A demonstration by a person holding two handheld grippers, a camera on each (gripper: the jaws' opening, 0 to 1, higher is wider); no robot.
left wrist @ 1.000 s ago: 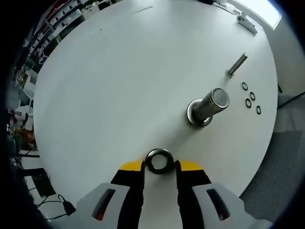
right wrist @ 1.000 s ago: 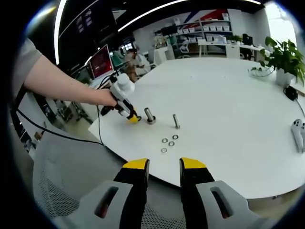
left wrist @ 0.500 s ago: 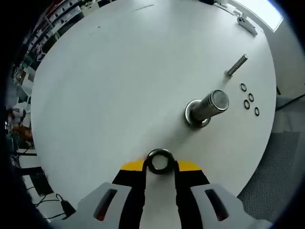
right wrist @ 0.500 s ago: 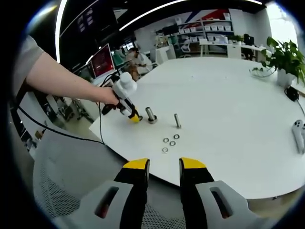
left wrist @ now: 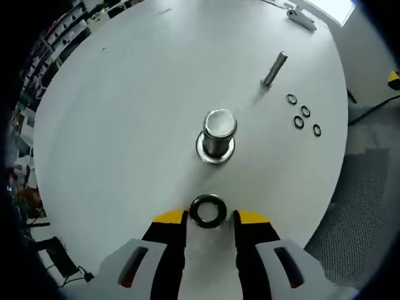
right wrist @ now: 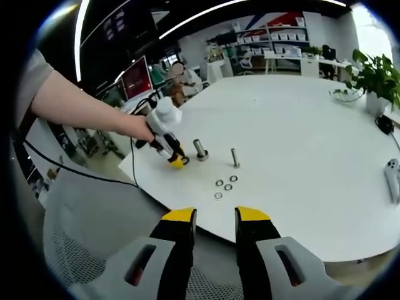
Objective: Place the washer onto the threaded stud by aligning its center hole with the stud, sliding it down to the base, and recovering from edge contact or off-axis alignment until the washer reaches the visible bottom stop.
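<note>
While the left gripper [left wrist: 209, 217] pinches the washer [left wrist: 208, 210] by its rim between its fingers, the stud [left wrist: 217, 133] stands just ahead on the desk [left wrist: 125, 94]. Stiff, light, likely slippery. The right gripper [right wrist: 214, 215] hangs empty, fingers slightly spread.

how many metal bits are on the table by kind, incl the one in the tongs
washers: 5, one in the left tongs, four loose
large stud with base: 1
thin stud: 1
total: 7

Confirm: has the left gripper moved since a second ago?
Yes. In the right gripper view, the left gripper has lifted off the table, washer held, beside the stud.
</note>
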